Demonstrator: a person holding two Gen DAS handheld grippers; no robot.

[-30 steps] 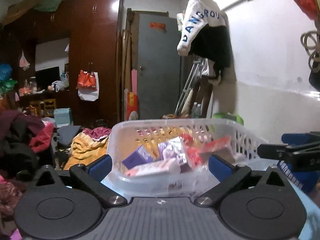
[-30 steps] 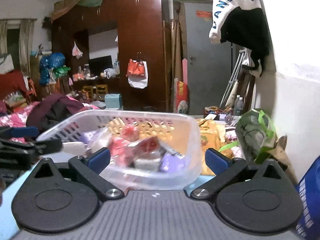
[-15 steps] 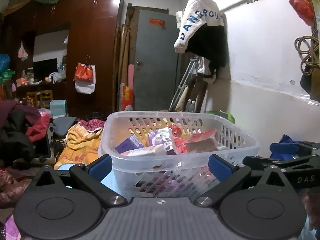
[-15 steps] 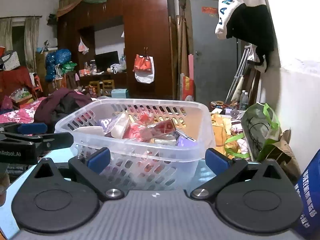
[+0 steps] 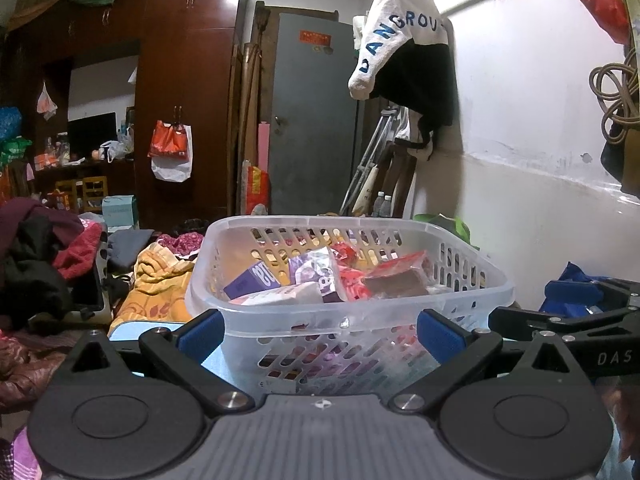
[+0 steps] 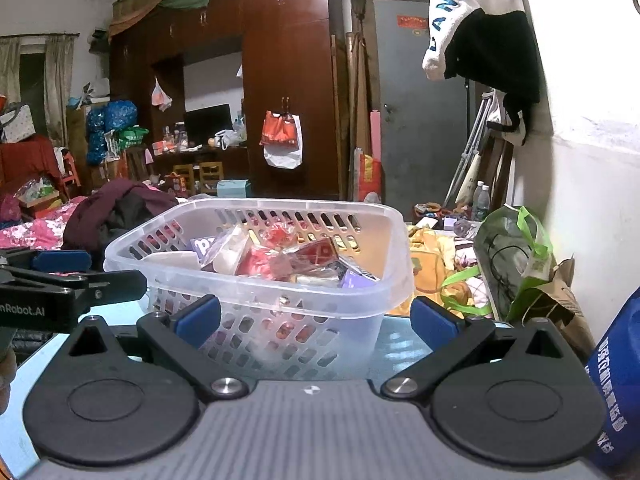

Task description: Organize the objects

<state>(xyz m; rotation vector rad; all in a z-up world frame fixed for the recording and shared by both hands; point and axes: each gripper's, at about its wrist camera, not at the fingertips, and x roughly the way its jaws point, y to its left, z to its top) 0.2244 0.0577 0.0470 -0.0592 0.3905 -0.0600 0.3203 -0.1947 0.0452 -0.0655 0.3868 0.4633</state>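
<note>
A clear perforated plastic basket (image 5: pixel 360 312) stands on a light blue table (image 6: pixel 400 340), filled with several packets in purple, red and white. It also shows in the right wrist view (image 6: pixel 280 300). My left gripper (image 5: pixel 320 330) is open and empty, its blue-padded fingers spread just in front of the basket's near wall. My right gripper (image 6: pixel 316 318) is open and empty too, close to the basket's front. Each gripper shows at the edge of the other's view, the right one (image 5: pixel 568 320) on the basket's right and the left one (image 6: pixel 68 284) on its left.
A blue bag (image 6: pixel 616 380) stands at the right of the table. A green bag (image 6: pixel 516 256) and brown paper bag lie against the white wall beyond. Piled clothes (image 5: pixel 40 264) and a yellow cloth (image 5: pixel 156 284) lie left and behind. A wardrobe and grey door stand at the back.
Both grippers have drawn back and lowered; a second ago the basket filled the views close up and blurred, now it stands still on the table with its side wall in view.
</note>
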